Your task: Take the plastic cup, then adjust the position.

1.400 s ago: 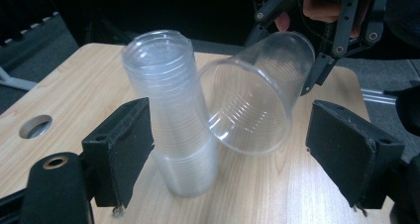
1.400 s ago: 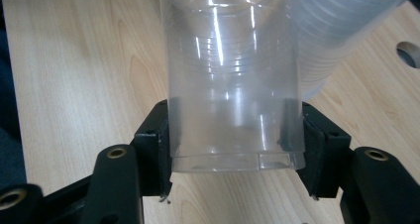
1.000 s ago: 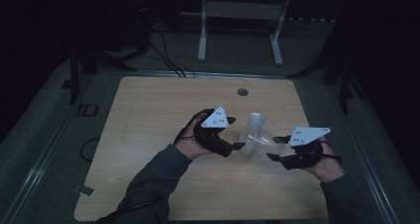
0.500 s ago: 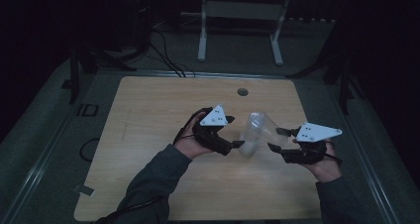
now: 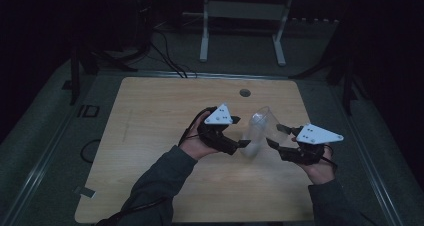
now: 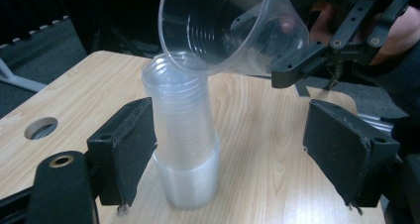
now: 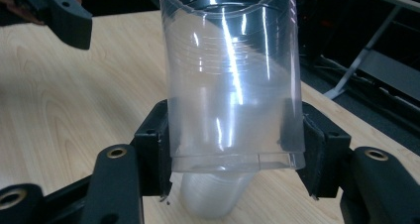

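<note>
Our left gripper sits left of centre on the wooden table in the high view, its jaws standing apart on either side of the stack of clear plastic cups. They have just been closing in, with the stack between them. In the left gripper view, one jaw is just beside the stack, perhaps grazing its lower rims, while the other stands well clear, so nothing is pinched there. The stack stands upside down on the table, wide rims at the bottom, a little right of the table's middle.

Moving right, a single clear cup hangs tilted over the top of the stack. In the left gripper view, its open mouth faces toward that camera and its lower rim meets the top of the stack.

Furthest right, our right gripper pinches this cup near its base. In the right gripper view, both jaws press flat against the cup's sides, and the top of the stack shows below it.

A round hole lies in the tabletop beyond the cups.
</note>
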`<action>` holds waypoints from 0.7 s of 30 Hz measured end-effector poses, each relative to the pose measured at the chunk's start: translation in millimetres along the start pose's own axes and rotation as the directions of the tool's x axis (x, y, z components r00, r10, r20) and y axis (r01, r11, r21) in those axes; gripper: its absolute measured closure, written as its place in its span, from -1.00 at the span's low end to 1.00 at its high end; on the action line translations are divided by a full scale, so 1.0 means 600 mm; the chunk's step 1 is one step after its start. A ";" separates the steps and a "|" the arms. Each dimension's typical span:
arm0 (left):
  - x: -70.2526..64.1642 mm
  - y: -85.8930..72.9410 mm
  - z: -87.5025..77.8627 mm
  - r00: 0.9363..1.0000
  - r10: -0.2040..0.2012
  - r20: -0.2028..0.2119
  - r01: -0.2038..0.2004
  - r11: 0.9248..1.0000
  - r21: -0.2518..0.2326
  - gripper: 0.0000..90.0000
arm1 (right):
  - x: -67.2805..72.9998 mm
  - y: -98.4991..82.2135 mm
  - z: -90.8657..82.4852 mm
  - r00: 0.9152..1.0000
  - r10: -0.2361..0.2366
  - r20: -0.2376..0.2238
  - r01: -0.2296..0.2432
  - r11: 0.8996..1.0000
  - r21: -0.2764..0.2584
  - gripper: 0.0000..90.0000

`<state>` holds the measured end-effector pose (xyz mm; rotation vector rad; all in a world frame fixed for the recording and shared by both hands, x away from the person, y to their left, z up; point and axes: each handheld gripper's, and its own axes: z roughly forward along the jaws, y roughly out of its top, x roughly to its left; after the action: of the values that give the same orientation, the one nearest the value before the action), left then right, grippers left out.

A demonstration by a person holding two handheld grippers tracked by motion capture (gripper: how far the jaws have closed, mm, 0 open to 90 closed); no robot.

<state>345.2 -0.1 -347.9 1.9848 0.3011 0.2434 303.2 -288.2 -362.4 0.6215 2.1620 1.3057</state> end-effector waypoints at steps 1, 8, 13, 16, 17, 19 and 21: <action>0.000 0.001 0.001 1.000 0.000 0.001 0.000 1.000 0.000 -0.54 | 0.001 0.000 0.000 1.000 0.007 0.009 -0.007 1.000 -0.009 -0.09; 0.000 0.009 0.006 1.000 -0.029 0.001 0.029 0.999 -0.020 -0.53 | 0.002 -0.002 -0.001 0.998 0.048 0.045 -0.045 0.997 -0.065 -0.09; 0.004 0.015 0.009 0.998 -0.058 0.004 0.058 0.998 -0.040 -0.53 | 0.001 -0.004 -0.001 0.996 0.065 0.053 -0.060 0.994 -0.092 -0.09; 0.005 0.019 0.010 0.998 -0.066 0.002 0.066 0.997 -0.047 -0.53 | 0.003 -0.008 0.002 0.994 0.085 0.066 -0.077 0.991 -0.112 -0.09; 0.005 0.020 0.011 0.998 -0.068 0.003 0.068 0.997 -0.048 -0.53 | 0.004 -0.009 0.002 0.993 0.093 0.068 -0.085 0.989 -0.121 -0.09; 0.005 0.023 0.011 0.998 -0.070 -0.005 0.070 0.996 -0.051 -0.54 | 0.006 -0.012 0.003 0.991 0.102 0.083 -0.090 0.986 -0.139 -0.09; 0.004 0.025 0.012 0.997 -0.077 -0.009 0.076 0.995 -0.058 -0.57 | 0.008 -0.014 0.004 0.990 0.110 0.090 -0.096 0.984 -0.151 -0.09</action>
<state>351.2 -11.5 -337.4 1.9116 0.3725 0.2124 300.1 -287.1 -371.8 0.7304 1.9575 1.4427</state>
